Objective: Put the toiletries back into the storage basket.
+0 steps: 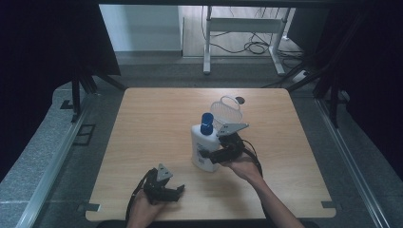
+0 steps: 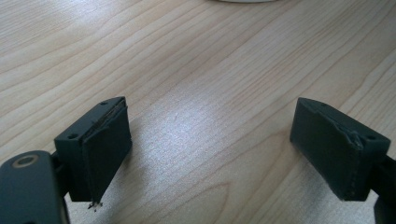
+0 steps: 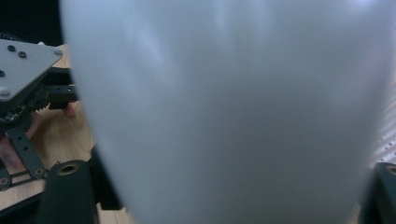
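Tabletop [image 1: 142, 123] first: a pale wood slab that takes up most of what I see from the high view, with dark curtains at both sides and grey floor beyond its far edge.

Next in size is the white bottle [image 1: 203, 149] with its blue cap [image 1: 206, 123], standing upright a little right of the table's centre. Just behind it, toward the far edge, sits a small white basket [image 1: 227, 110] with a looped handle — whether it touches the bottle I cannot tell.

My right gripper [image 1: 207, 155] comes in level from the bottle's right side, its jaws around the lower body. In the right gripper view the white body [image 3: 233, 116] sits right up against the camera, running between the two black jaws at the bottom corners; the pads look set against it, so I read this as a clamp on the bottle. No earlier picture to compare.

My left gripper [image 1: 179, 190] rests low near the front edge of the table, well apart from the bottle. In the left gripper view its jaws stand wide apart over bare wood [image 2: 205, 107] — nothing between them.
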Demonstrator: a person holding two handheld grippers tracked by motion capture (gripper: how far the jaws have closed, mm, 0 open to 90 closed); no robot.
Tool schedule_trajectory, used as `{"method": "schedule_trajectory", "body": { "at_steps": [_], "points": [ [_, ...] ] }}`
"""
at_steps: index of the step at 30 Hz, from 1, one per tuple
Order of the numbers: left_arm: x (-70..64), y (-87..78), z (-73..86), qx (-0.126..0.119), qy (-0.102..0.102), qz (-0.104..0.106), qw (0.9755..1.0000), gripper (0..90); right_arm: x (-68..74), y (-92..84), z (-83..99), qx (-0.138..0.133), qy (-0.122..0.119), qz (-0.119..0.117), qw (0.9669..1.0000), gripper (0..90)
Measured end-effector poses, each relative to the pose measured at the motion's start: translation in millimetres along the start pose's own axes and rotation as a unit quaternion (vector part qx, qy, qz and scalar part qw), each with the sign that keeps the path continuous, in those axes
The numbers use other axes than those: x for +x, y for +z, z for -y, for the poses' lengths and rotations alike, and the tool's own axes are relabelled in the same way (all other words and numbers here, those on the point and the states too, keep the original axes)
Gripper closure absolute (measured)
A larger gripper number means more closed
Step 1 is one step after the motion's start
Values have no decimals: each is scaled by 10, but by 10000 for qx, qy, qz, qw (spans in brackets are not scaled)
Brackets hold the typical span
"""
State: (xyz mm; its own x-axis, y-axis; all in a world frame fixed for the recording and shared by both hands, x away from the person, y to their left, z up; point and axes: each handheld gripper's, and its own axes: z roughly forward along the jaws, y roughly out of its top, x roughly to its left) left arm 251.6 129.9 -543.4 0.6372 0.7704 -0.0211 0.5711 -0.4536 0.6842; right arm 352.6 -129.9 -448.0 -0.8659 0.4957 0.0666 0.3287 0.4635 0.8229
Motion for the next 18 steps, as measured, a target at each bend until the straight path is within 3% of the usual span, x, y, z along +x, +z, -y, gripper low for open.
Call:
{"method": "schedule_trajectory", "body": {
  "at_steps": [5,10,18],
  "points": [
    [-2,0,0,1,-5,-6,10000,119,9,30,-29,-13,-72,-23,10000,345],
    [-3,0,-1,3,-9,-12,10000,119,49,27,-61,53,-204,131,9997,364],
    [-4,-2,-1,15,-9,-8,10000,119,52,-6,-125,87,-146,258,9995,371]
  ]
}}
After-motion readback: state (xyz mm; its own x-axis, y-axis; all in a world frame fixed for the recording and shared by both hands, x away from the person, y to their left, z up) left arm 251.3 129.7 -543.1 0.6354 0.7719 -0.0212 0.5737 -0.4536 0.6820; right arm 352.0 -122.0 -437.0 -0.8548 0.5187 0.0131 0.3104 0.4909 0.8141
